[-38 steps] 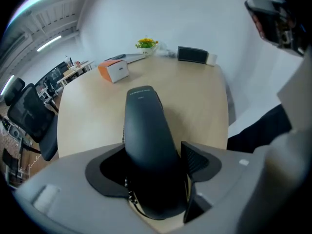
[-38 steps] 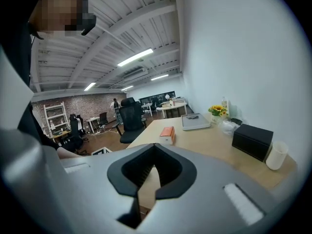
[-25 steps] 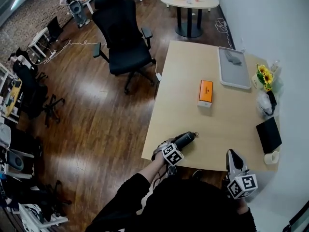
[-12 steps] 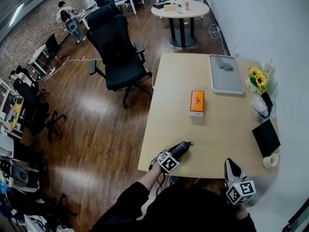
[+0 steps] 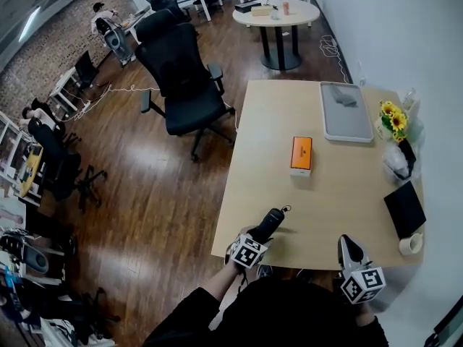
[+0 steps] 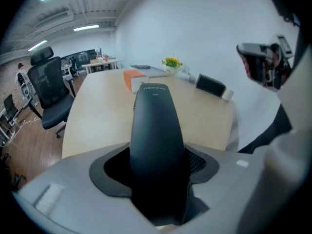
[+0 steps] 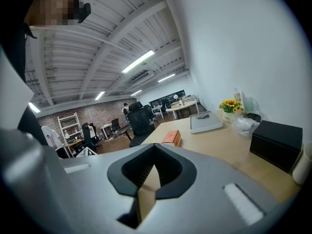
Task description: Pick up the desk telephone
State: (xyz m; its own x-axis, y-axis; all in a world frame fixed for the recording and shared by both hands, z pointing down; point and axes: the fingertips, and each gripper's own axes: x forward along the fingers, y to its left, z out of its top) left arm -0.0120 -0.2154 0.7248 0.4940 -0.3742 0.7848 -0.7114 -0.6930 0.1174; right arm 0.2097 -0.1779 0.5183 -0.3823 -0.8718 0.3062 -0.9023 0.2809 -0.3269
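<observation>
A black telephone handset (image 5: 271, 221) with a short cord loop at its far end sits near the front edge of the light wood table (image 5: 347, 186). My left gripper (image 5: 260, 234) grips its near end, and its jaws are closing on it. In the left gripper view the handset (image 6: 156, 130) fills the gap between the jaws and points out over the table. My right gripper (image 5: 346, 241) hovers at the table's front right edge, shut, with nothing in it; in the right gripper view (image 7: 152, 172) its fingers meet.
On the table lie an orange box (image 5: 302, 155), a grey tray (image 5: 340, 114), sunflowers (image 5: 394, 118), a plastic bag (image 5: 396, 161), a black box (image 5: 405, 208) and a white roll (image 5: 411, 243). A black office chair (image 5: 184, 78) stands left of the table.
My left gripper has risen a little with the handset and rolled slightly. The right gripper has hardly shifted. The head view has swung a bit.
</observation>
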